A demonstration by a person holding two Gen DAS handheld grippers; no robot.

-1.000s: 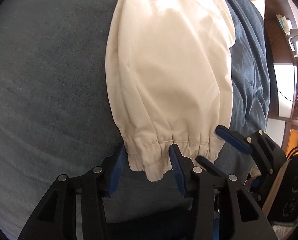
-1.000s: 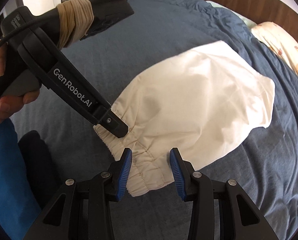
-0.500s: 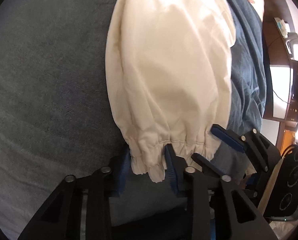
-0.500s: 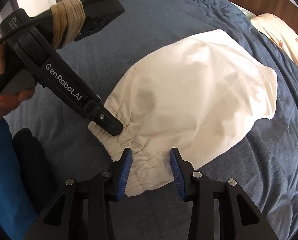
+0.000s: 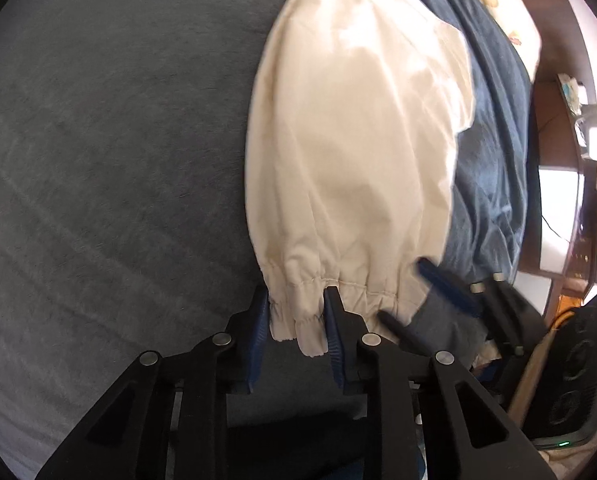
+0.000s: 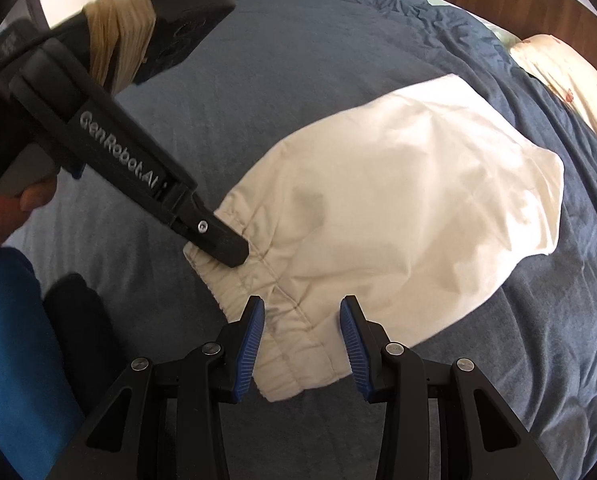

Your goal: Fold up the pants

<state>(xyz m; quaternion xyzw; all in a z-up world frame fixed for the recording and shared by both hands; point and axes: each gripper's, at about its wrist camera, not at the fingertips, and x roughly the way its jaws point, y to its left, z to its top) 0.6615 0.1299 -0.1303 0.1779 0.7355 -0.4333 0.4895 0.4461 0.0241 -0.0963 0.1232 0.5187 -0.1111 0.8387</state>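
My left tongs have just been closing, and their blue ribbed pads now pinch a bunched bit of the gathered elastic waistband of the pants, which a second ago sat loose between wider jaws. My right tongs have kept the same gap, open, with the waistband lying between the pads and neither pad pressing on it. There are two tongs and one pair of pants. The pants are cream woven cloth, lightly creased, folded into a rounded bag-like shape with a puckered hem at the near end, and they lie on the bed toward its middle, running away from me. The bed's cover is a soft blue-grey fabric, rumpled along its far side. At that far edge rests one pale patterned pillow.
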